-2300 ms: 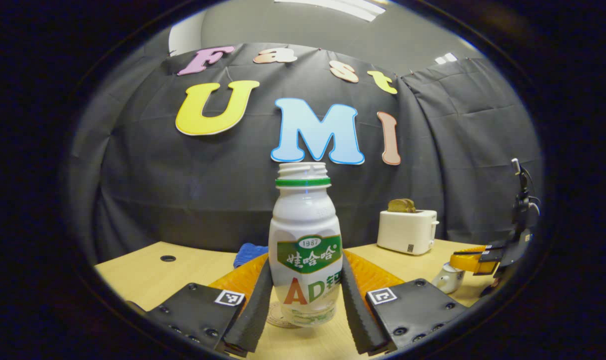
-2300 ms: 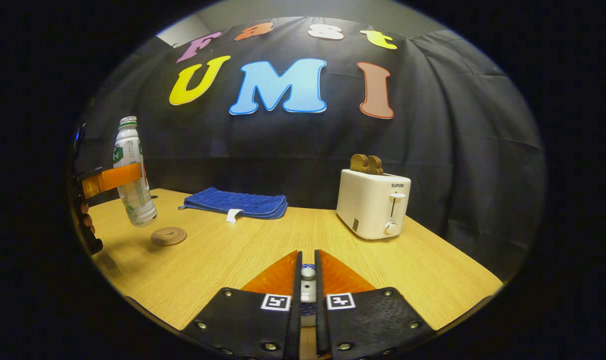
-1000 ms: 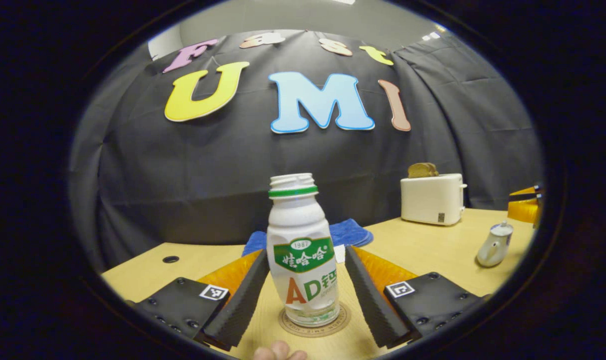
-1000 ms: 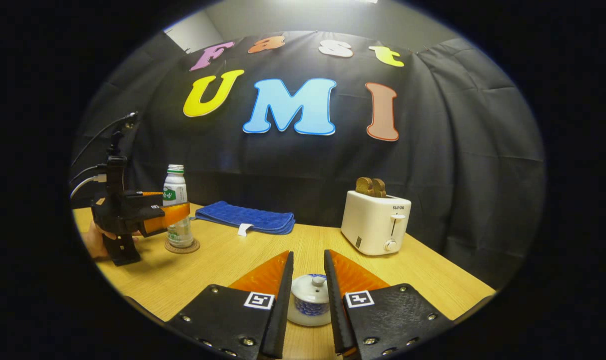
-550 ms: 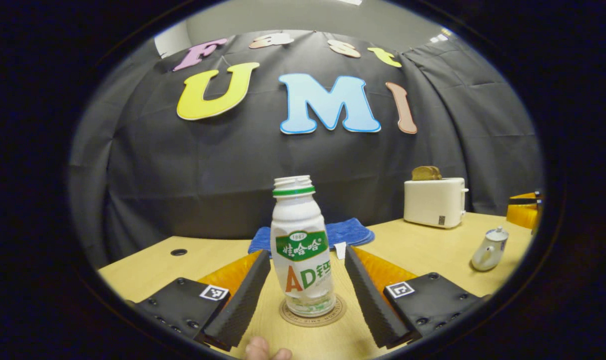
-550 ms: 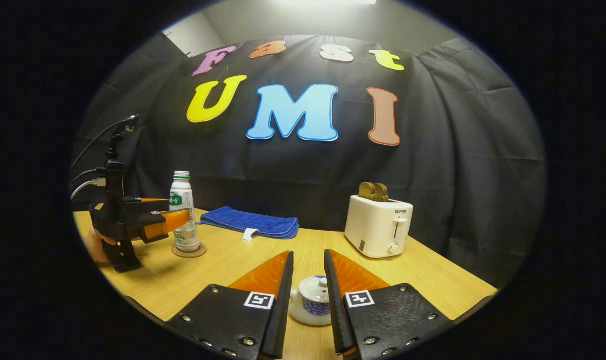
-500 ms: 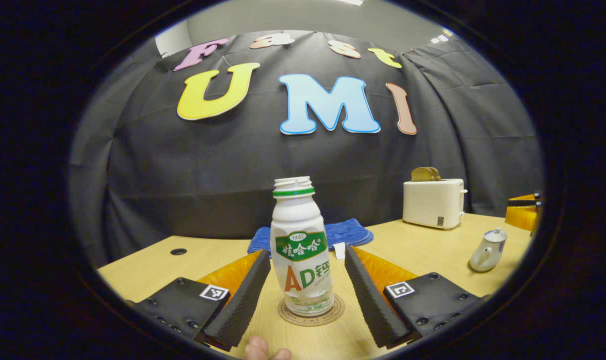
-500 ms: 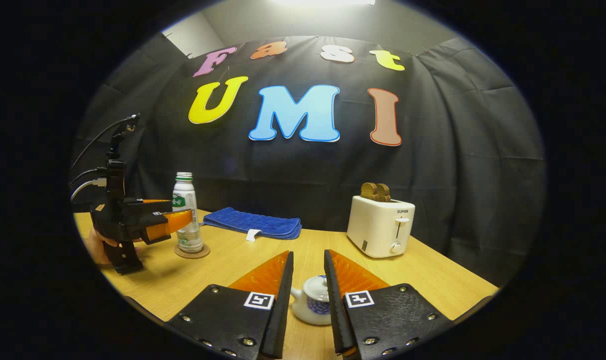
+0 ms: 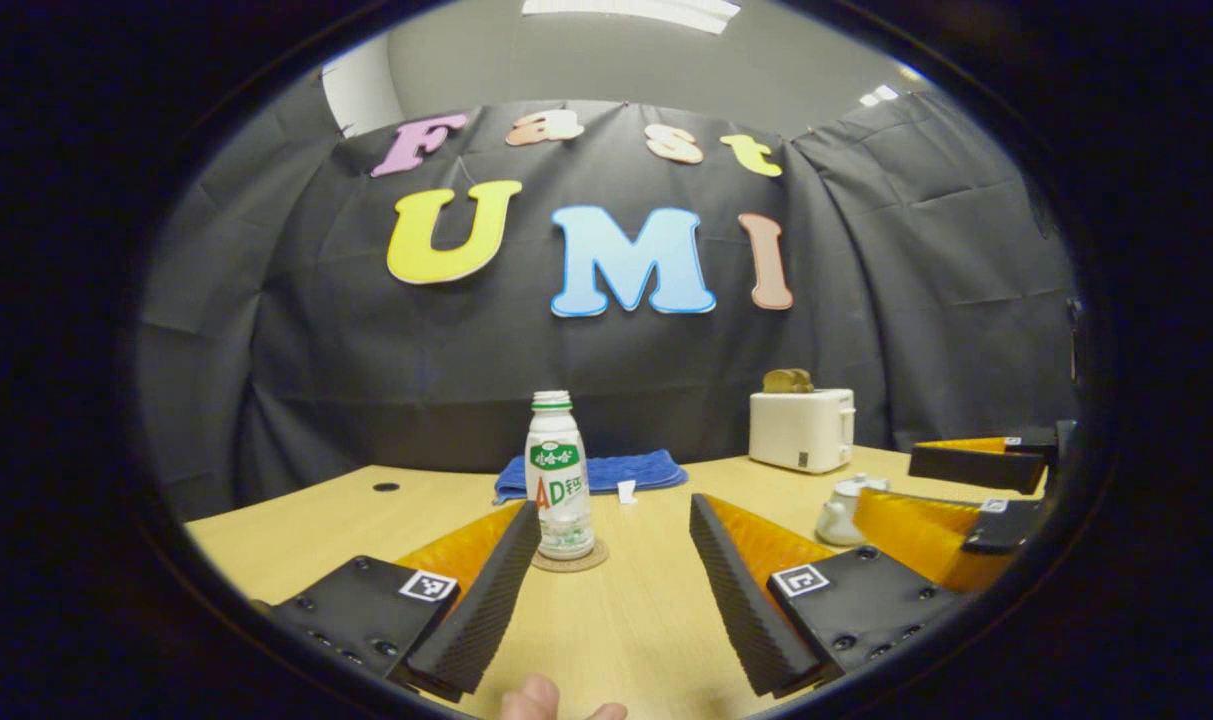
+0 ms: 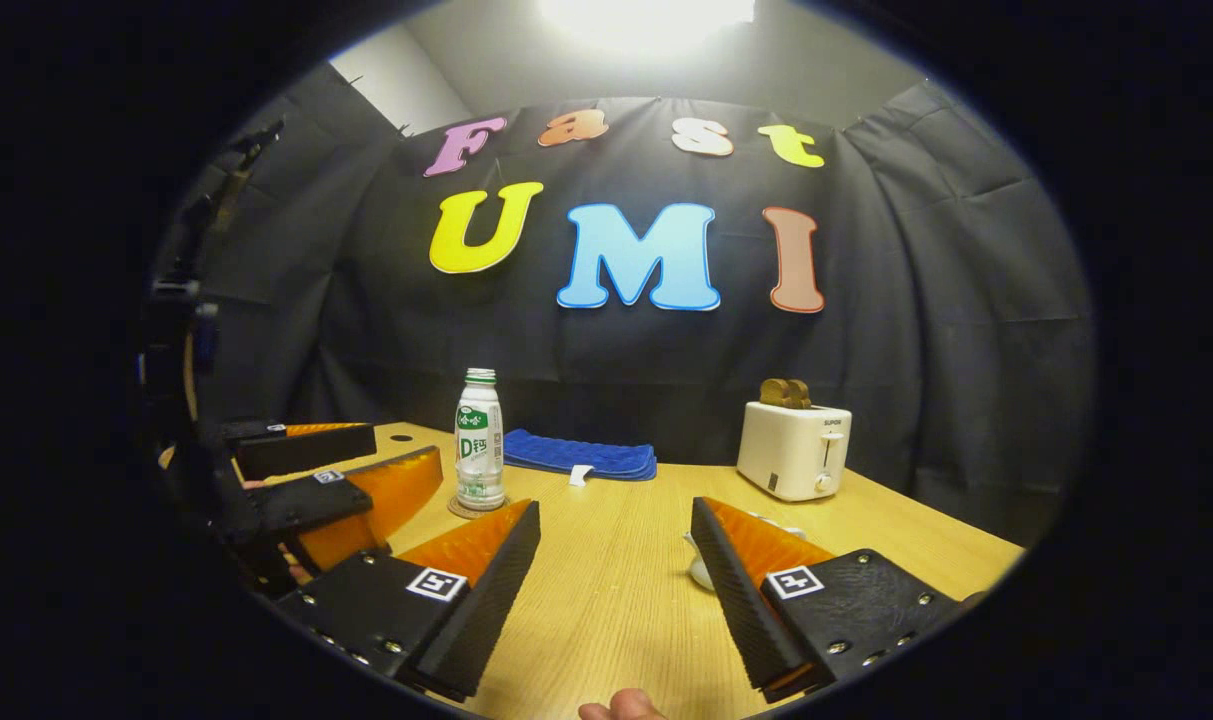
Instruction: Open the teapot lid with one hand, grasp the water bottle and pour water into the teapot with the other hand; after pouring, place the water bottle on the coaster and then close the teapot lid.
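The white water bottle (image 9: 559, 470) with a green label stands upright and uncapped on the round coaster (image 9: 569, 560), also seen as bottle (image 10: 478, 440) on coaster (image 10: 463, 508). My left gripper (image 9: 614, 505) is open, drawn back from the bottle with nothing between its fingers; it appears at the left (image 10: 406, 448). The white teapot (image 9: 838, 508) has its lid on and sits on the table to the right. My right gripper (image 10: 614, 508) is open and empty; its right finger hides most of the teapot (image 10: 699, 573). That gripper sits beside the teapot (image 9: 888, 482).
A white toaster (image 9: 801, 428) with toast stands at the back right of the wooden table (image 9: 626, 630), seen again as the toaster (image 10: 794, 450). A folded blue cloth (image 10: 578, 455) lies behind the bottle by the wall. A person's fingertip (image 9: 541, 695) shows at the bottom edge.
The left gripper set the bottle on the coaster, let go and has drawn well back. The right gripper released the lid on the teapot, opened wide and drew back.
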The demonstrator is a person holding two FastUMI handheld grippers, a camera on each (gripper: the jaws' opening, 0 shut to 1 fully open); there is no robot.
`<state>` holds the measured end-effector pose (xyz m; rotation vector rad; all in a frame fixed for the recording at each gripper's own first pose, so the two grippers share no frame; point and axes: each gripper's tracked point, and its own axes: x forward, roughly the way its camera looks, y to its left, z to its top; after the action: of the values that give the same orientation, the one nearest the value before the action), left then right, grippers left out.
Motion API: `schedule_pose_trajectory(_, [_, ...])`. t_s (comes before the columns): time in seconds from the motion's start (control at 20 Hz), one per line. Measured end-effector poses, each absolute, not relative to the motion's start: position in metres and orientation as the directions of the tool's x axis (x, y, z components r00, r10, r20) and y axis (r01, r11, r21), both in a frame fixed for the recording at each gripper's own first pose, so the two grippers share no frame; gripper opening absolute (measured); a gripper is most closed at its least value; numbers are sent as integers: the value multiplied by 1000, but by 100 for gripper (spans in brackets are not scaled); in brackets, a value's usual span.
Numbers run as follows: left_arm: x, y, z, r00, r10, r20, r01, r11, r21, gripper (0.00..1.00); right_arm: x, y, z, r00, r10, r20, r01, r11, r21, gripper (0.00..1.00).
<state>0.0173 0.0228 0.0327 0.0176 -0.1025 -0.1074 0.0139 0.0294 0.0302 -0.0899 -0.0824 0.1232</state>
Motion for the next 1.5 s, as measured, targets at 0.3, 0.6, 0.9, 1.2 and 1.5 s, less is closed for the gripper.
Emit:
schedule_pose_trajectory(0.3, [1,8,-7,995,-95,-21,95,995,-21,99,4,28,-1,996,85,9,-85,996,-30,94])
schedule_pose_trajectory(0.6, [0,29,0,1000,29,1,-29,1000,1,99,8,23,-1,1000,24,3,-24,1000,-4,95])
schedule_pose_trajectory(0.9, [1,29,-1,999,45,-4,-45,999,1,99,7,23,-1,1000,31,2,-31,999,-5,95])
schedule_pose_trajectory(1.2, [1,29,-1,999,44,-4,-44,999,2,99,8,23,-1,1000,31,2,-31,1000,-4,95])
schedule_pose_trajectory(1.5, [1,29,-2,999,44,-4,-44,999,1,99,8,23,-1,1000,31,2,-31,1000,-5,95])
